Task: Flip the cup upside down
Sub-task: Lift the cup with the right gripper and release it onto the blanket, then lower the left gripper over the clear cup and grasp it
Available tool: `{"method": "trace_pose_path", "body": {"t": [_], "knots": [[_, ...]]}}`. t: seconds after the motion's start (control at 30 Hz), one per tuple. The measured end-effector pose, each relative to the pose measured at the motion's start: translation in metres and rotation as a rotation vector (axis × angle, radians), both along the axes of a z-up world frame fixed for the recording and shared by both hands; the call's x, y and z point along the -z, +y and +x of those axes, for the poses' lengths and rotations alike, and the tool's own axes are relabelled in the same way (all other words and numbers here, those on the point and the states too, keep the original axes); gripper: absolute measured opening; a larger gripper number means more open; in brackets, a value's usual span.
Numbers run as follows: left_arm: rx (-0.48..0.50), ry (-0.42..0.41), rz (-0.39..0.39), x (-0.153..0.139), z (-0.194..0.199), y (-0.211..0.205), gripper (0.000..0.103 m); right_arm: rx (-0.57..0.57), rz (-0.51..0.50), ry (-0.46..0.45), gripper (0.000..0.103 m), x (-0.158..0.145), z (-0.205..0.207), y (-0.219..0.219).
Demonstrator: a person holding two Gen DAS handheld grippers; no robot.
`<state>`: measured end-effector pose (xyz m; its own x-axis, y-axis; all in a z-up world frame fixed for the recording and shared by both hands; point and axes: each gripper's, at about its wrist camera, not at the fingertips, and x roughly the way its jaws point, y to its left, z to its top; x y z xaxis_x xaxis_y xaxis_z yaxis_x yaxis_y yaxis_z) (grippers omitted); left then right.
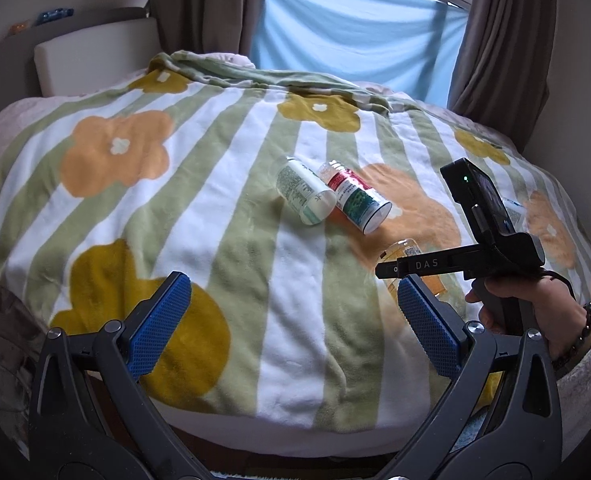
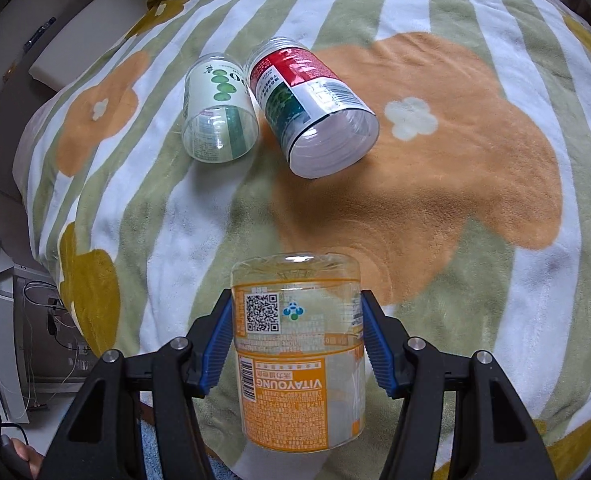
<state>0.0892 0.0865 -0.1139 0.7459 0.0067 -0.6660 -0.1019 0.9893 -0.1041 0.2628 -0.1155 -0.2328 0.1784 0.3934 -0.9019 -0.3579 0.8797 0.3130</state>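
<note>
My right gripper (image 2: 295, 340) is shut on a clear cup with an orange label (image 2: 299, 360). Its blue pads press both sides and its closed clear end points away from the camera, with the label text upside down. In the left wrist view the orange cup (image 1: 405, 252) shows partly behind the right gripper (image 1: 391, 270), just above the blanket. My left gripper (image 1: 291, 320) is open and empty over the blanket's near edge. A green-and-white cup (image 2: 219, 116) and a red-and-white cup (image 2: 311, 108) lie on their sides, touching, further back.
A striped flower-print blanket (image 2: 435, 208) covers the bed. A headboard cushion (image 1: 91, 56) is at the far left, brown curtains (image 1: 499, 36) and a blue cloth (image 1: 355, 32) behind. Floor and cables (image 2: 43, 312) lie off the bed's left edge.
</note>
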Motion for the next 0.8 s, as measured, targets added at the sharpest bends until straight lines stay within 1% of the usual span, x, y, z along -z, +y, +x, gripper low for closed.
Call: {"method": "trace_pose_path", "body": {"t": [0.1, 0.17, 0.2, 0.23, 0.27, 0.3, 0.4, 0.5, 0.63, 0.73, 0.8], "knots": [[-0.003, 0.022, -0.015, 0.003, -0.001, 0.004, 0.103, 0.004, -0.032, -0.012, 0.056, 0.004, 0.000, 0.003], [-0.001, 0.036, -0.034, 0.005, -0.002, 0.004, 0.103, 0.011, -0.031, -0.024, 0.056, 0.005, 0.000, 0.003], [0.003, 0.042, -0.042, 0.005, -0.002, 0.003, 0.103, 0.022, -0.034, -0.030, 0.059, 0.005, 0.001, 0.002], [0.006, 0.047, -0.044, 0.005, -0.002, 0.002, 0.103, 0.036, -0.036, -0.030, 0.075, 0.004, 0.001, 0.003], [0.008, 0.051, -0.040, 0.004, -0.002, 0.000, 0.103, 0.051, -0.032, -0.027, 0.087, 0.003, 0.001, 0.001], [0.010, 0.055, -0.033, 0.003, -0.001, -0.002, 0.103, 0.064, -0.008, -0.031, 0.102, 0.000, 0.001, -0.002], [0.022, 0.068, -0.030, -0.003, 0.002, -0.007, 0.103, 0.086, 0.069, -0.099, 0.103, -0.017, -0.005, -0.017], [0.047, 0.081, -0.044, -0.013, 0.014, -0.011, 0.103, 0.062, 0.095, -0.185, 0.103, -0.037, -0.020, -0.037], [0.105, 0.096, -0.076, -0.026, 0.044, -0.026, 0.103, 0.034, 0.036, -0.327, 0.103, -0.058, -0.049, -0.062], [0.150, 0.154, -0.108, -0.024, 0.076, -0.042, 0.103, 0.016, 0.014, -0.427, 0.103, -0.063, -0.070, -0.081], [0.164, 0.202, -0.104, -0.018, 0.096, -0.056, 0.103, 0.015, -0.014, -0.478, 0.103, -0.062, -0.081, -0.091]]}}
